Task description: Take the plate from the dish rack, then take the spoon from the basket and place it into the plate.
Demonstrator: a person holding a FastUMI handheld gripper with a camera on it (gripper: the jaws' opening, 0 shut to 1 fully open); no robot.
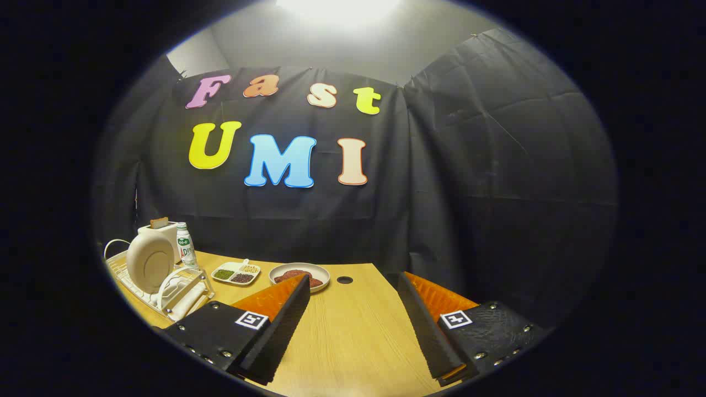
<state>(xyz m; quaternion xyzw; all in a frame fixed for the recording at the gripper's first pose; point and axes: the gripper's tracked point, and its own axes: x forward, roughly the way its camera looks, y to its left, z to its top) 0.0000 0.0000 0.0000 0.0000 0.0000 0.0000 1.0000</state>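
- Nearest are the two fingers of the gripper [353, 317], spread wide apart with nothing between them but bare wood of the table [353, 342]; it holds nothing.
- Just beyond the left finger, partly hidden by its tip, sits a shallow dish [317, 274] with some reddish-brown food in it (not the plate the task means, I judge, since it is already on the table and full).
- Beside that dish, further left, lies a small divided tray [236, 273] with green, dark and pale contents in separate sections; a small pale handle pokes up at its far side, too small to say whether it is a spoon.
- Left of the fingers stands the white wire dish rack [165, 286], and the plate [150, 261] is upright on edge in it, untouched.
- Behind the rack are a bottle [185, 246] and a white toaster [160, 227] with something brown sticking out of its top.
- A small dark hole [345, 280] marks the tabletop past the dish.
- I cannot make out the basket or the spoon with any certainty.
- Progress, as I judge it: nothing is done yet. Lifting the plate out, then fetching the spoon and laying it in the plate, all remain.
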